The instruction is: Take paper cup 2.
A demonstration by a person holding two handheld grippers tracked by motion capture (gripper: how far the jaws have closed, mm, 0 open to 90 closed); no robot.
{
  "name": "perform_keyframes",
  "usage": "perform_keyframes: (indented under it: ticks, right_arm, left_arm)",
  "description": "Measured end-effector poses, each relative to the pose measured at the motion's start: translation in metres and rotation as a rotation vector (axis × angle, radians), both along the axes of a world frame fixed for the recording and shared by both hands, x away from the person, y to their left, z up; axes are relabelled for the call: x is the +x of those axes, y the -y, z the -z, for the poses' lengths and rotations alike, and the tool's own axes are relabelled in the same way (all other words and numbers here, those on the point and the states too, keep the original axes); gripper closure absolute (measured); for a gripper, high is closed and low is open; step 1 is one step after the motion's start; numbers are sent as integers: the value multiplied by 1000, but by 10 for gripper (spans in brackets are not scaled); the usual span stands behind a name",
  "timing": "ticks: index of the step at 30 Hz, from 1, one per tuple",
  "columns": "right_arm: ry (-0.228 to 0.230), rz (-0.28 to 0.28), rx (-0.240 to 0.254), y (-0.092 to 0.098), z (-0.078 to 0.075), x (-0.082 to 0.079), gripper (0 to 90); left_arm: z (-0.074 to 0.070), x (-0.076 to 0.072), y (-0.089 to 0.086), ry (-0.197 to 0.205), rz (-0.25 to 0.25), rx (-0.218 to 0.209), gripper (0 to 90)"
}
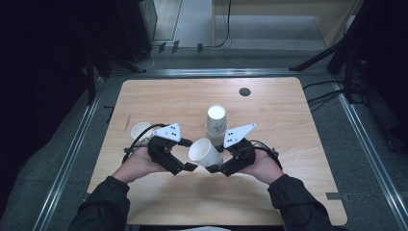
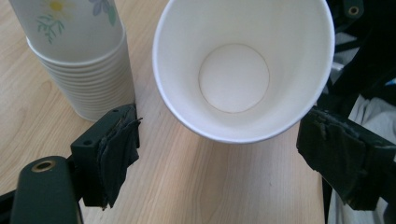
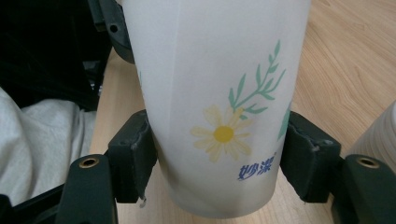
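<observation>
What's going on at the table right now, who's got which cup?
The right gripper is clamped on a white paper cup with a daisy print, tipped with its mouth toward the left gripper, which is open and empty. A stack of matching paper cups stands just behind on the light wooden table, and another single white cup sits beside the left hand.

Laboratory recording station with a single worktable.
A wooden table (image 1: pixel 288 144) stands inside aluminium floor rails (image 1: pixel 67 159) on grey carpet (image 1: pixel 269 29); black stand legs (image 1: pixel 317 58) and loose cables (image 1: pixel 322 98) lie beyond its far edge, with dark surroundings at both sides.
</observation>
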State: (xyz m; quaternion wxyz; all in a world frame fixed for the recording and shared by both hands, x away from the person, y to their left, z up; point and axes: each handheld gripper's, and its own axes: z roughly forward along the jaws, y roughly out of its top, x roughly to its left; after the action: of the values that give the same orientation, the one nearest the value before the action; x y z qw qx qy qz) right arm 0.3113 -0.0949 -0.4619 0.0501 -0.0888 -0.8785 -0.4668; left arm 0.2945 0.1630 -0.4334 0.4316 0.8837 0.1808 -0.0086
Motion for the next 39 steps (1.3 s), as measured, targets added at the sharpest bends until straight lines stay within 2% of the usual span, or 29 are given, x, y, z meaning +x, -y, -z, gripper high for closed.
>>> perform_keyframes:
  ticks: [8, 13, 15, 22, 24, 28, 31, 35, 39]
  right_arm:
    - [-27, -1, 38, 3, -1, 2, 334]
    - [-36, -10, 48, 1, -1, 1, 333]
    - [-40, -16, 46, 0, 0, 1, 333]
    - [-65, -35, 47, -4, 2, -1, 333]
    - [-66, -38, 44, -5, 2, -1, 334]
    - [-68, -40, 41, -5, 2, -1, 336]
    - [-68, -42, 43, -5, 2, -1, 336]
    - [-74, -41, 31, -6, 3, -2, 335]
    - [-82, -47, 26, -7, 3, -2, 330]
  left_arm:
    - [-2, 0, 3, -8, -21, -121, 135]
    - [-2, 0, 8, -31, -17, -165, 135]
    - [-1, -1, 10, -17, -15, -161, 135]
    - [0, -2, 14, -9, -6, -158, 151]
    - [0, -3, 14, -7, 0, -165, 203]
    - [-1, -4, 15, 10, -1, -156, 220]
    - [-1, -4, 14, 9, 2, -153, 232]
    - [0, -4, 14, 6, 10, -129, 237]
    - [0, -5, 13, 5, 15, -129, 238]
